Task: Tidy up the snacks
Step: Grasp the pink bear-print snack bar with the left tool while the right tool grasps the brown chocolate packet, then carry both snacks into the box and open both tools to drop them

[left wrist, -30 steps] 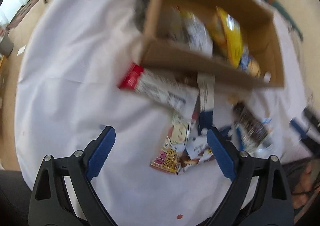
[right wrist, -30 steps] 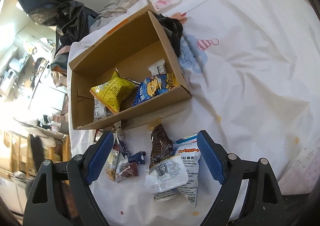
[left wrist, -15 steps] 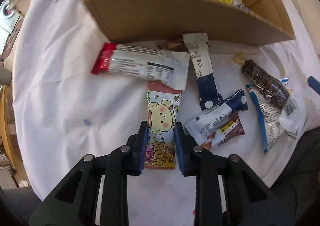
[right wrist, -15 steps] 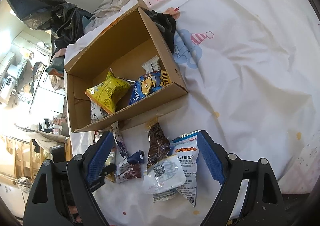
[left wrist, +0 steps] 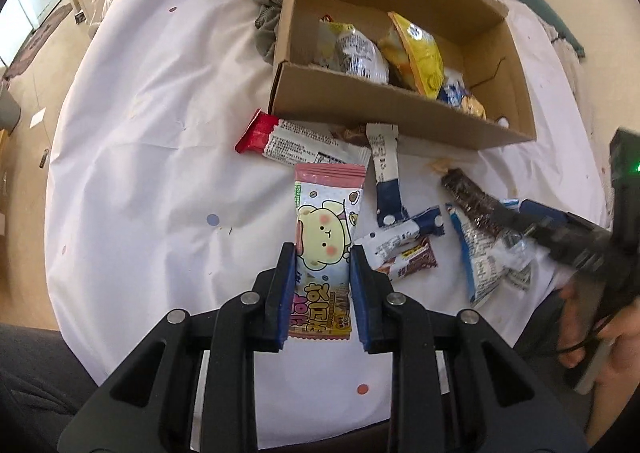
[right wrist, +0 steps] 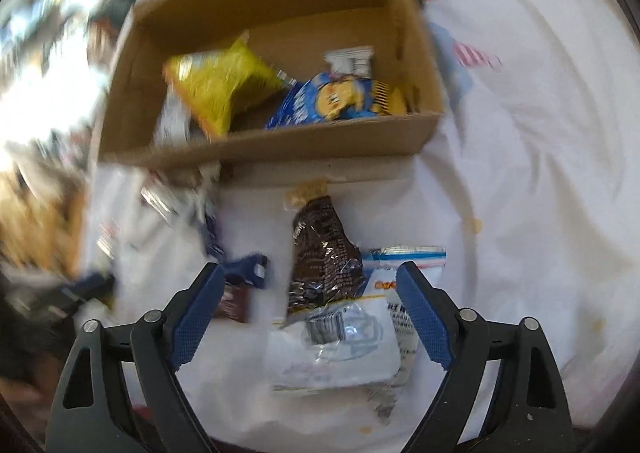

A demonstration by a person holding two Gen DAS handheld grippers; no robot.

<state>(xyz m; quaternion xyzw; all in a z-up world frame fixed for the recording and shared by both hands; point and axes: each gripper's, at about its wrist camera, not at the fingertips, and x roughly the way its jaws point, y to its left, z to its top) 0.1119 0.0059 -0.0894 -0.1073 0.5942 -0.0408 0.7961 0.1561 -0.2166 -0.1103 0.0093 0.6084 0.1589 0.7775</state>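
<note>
Packet in hand: the pink bear packet (left wrist: 326,229) is clamped near its lower end by the left gripper (left wrist: 322,289), the blue pads pressed against its two long edges; its top end points toward the cardboard box (left wrist: 396,121).
Packet position: it is seen over the white sheet (left wrist: 152,133), just in front of the red-ended wrapper (left wrist: 296,143); whether it rests on the sheet or is lifted clear cannot be told.
Handling, judged: the packet is taken to be light, thin and soft-walled, with a glossy film that is likely slippery; a squeeze across the width may buckle it, and the free upper part is expected to droop or swing when carried.
Grip point, judged: a hold nearer the middle, or on the flat crimped seal, would be steadier than one at the tail.
Right gripper: the right gripper (right wrist: 308,313) is held wide apart, with nothing between its pads, over the dark chocolate packet (right wrist: 324,261) and the clear crinkled bag (right wrist: 340,349); this view is blurred.
Loose snacks: the navy-and-white sticks (left wrist: 386,173) and the small brown bar (left wrist: 412,259) lie beside the held packet, overlapping in places.
Box contents: the yellow bag (left wrist: 418,53) and the blue bag (right wrist: 332,99) are already inside.
Risk, judged: crisp contents may be crushed if the clamp is tightened.
</note>
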